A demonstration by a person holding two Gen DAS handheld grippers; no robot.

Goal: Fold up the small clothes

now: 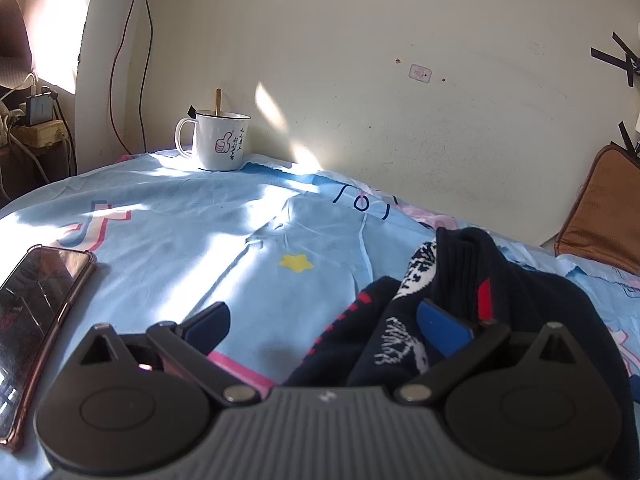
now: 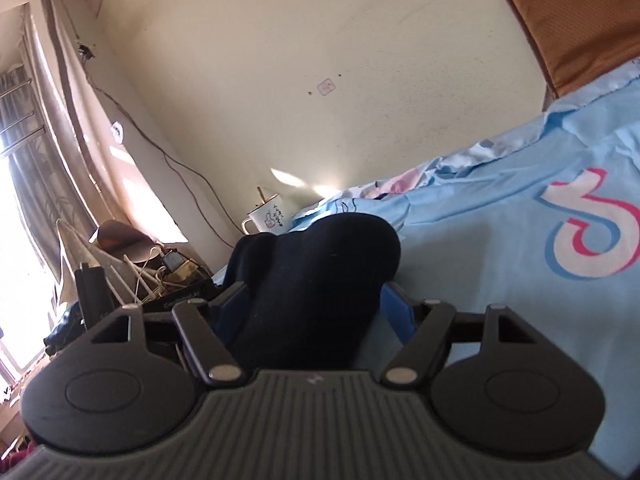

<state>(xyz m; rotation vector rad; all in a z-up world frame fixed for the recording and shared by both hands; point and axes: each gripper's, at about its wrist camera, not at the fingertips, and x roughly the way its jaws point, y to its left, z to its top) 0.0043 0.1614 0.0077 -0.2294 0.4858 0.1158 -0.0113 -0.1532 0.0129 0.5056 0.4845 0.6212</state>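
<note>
A dark navy knitted garment (image 1: pixel 460 312), patterned in white and red, lies bunched on the light blue bed sheet (image 1: pixel 200 240). Left tongs (image 1: pixel 328 324) gape wide, one finger against it; right tongs (image 2: pixel 312 300) straddle it, spread wide.

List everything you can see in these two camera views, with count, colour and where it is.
sock: one visible, navy with white and red pattern, on the sheet, right of centre
sheet: one, light blue, printed, covering the bed
mug: one, white, by the wall, stick inside
phone: one, dark, left on the sheet
cushion: one, brown, against the wall
left tongs: open, right finger at the sock
right tongs: open, sock between the fingers
</note>
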